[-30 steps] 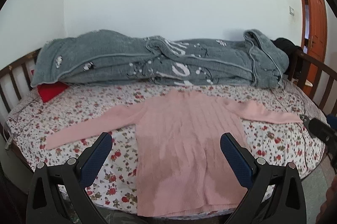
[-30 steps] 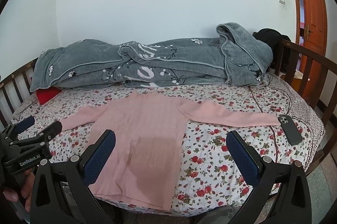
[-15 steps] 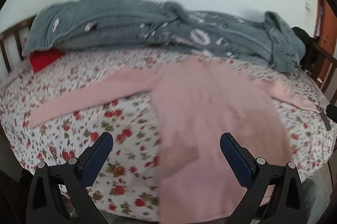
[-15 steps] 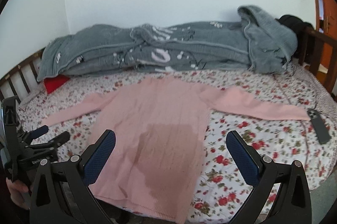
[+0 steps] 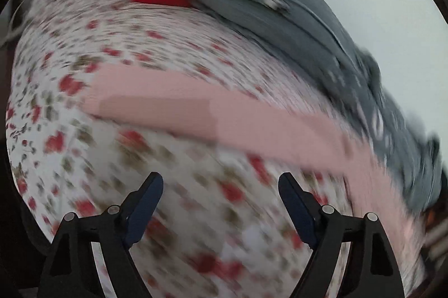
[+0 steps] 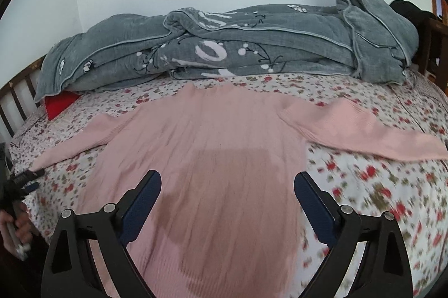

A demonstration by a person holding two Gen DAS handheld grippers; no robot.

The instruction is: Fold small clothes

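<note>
While blurred, one pink sweater (image 6: 212, 158) apparently lies flat.

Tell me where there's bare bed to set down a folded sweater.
Free floral sheet lies at the near right, between the pink sweater body and its right sleeve. A narrower strip lies below the left sleeve. The back is crowded by the grey quilt and red item.
</note>
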